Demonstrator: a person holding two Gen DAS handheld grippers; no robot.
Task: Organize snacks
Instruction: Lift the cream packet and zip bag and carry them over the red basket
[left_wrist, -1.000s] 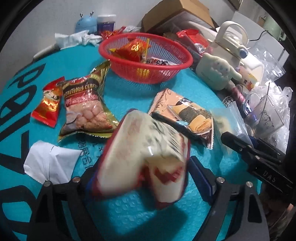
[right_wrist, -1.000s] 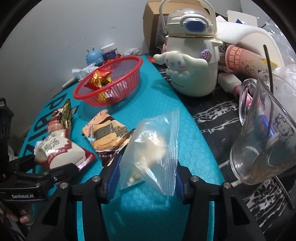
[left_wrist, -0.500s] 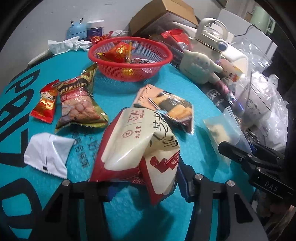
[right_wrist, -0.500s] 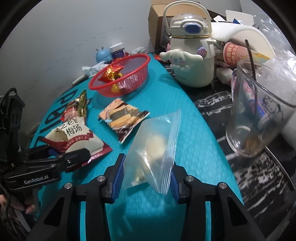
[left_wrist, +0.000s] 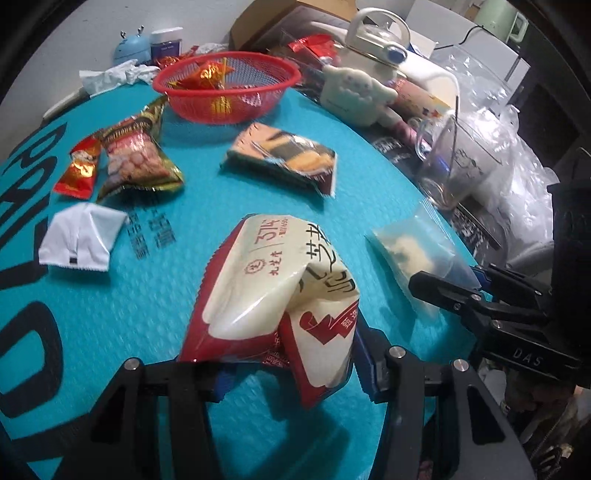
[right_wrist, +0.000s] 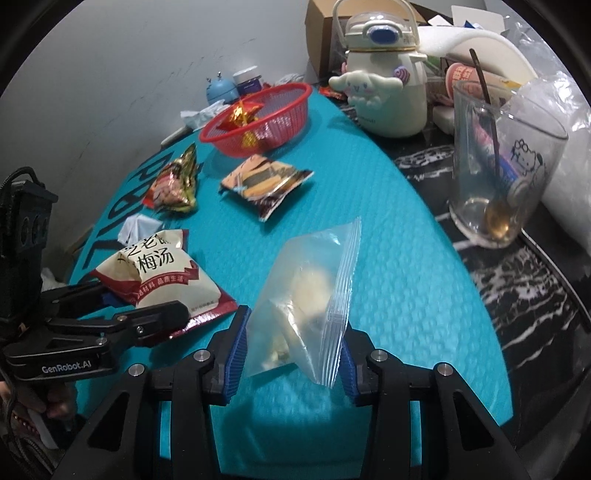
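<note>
Left gripper (left_wrist: 291, 369) clamped on red-and-cream pouch (left_wrist: 273, 291), pouch crumpled between blue pads, lifted off teal mat (left_wrist: 155, 332). Right gripper (right_wrist: 291, 354) clenched on clear zip bag (right_wrist: 310, 299) with pale crumbs inside, bag upright between pads, above mat. Red basket (left_wrist: 229, 86) at far edge of mat, a shiny red wrapper inside. Loose on mat: striped packet (left_wrist: 284, 158) near centre, cereal packet (left_wrist: 136, 158) beside small red packet (left_wrist: 79, 168), white sachet (left_wrist: 81, 238) nearer. Glass (right_wrist: 506, 177) with spoon off mat to right.
</note>
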